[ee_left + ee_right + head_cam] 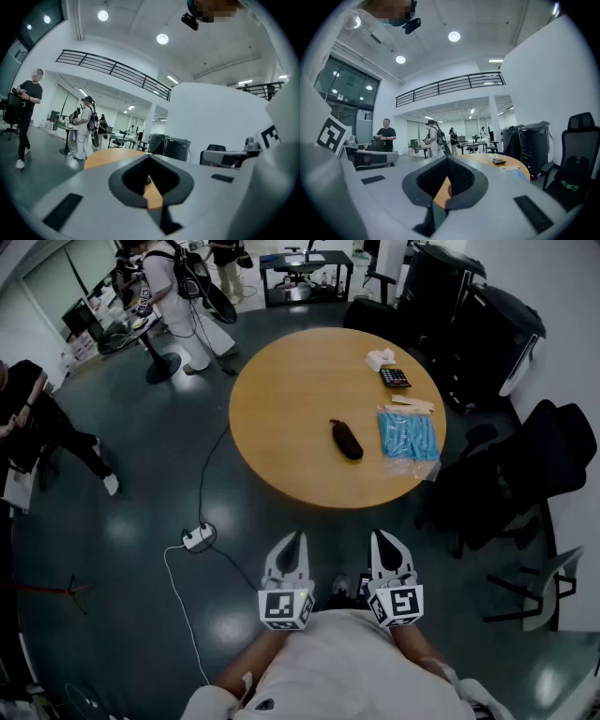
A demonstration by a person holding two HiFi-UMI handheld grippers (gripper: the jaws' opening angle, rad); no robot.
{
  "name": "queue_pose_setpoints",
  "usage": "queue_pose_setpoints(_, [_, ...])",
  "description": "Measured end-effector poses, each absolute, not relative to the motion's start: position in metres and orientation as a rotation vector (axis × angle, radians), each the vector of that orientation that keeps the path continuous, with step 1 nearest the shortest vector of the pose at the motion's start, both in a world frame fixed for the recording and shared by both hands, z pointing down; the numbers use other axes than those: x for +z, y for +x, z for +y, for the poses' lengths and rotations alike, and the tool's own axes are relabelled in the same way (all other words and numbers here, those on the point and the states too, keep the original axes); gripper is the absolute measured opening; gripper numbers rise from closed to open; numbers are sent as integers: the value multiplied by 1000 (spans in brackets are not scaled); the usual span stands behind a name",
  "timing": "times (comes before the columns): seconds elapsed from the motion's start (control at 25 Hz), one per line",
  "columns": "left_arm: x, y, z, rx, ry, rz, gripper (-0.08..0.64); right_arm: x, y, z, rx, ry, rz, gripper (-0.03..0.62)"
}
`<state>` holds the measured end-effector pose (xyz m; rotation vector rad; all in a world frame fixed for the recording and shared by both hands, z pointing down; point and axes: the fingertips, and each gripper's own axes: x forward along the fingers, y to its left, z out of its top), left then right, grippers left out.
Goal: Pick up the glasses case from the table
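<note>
gripper views mostly hide glasses case

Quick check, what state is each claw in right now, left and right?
Left claw: closed, holding nothing.
Right claw: closed, holding nothing.

Glasses case on round table; left hand-held gripper, right hand-held gripper well short.

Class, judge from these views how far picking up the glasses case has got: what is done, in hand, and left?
Done: nothing; the glasses case lies alone on the round table.
In hand: nothing; the left gripper and right gripper are shut and empty, short of the table.
Left: step closer, open a gripper, close on the case, lift.
</note>
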<state>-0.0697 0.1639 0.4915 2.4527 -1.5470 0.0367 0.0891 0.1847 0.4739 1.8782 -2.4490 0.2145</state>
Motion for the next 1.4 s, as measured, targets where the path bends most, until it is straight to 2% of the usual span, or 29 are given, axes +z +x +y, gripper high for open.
queue_pose_setpoints(0.6, [497, -60, 157, 48, 2419, -1586, 6, 480, 102, 175, 284, 1856, -2505, 14])
queue_pose_setpoints(0.96, [521, -41, 148, 67, 2349, -1658, 6, 516, 133, 150, 323, 1745, -2477, 15])
queue_pose_setpoints(1.2, [517, -43, 117, 73, 2336, -1699, 6, 542, 141, 99, 395, 1693, -2445, 15])
queue_pose_setpoints(1.4, [521, -45, 46, 44, 2360, -1676, 6, 563, 143, 19, 396, 1721, -2394, 15])
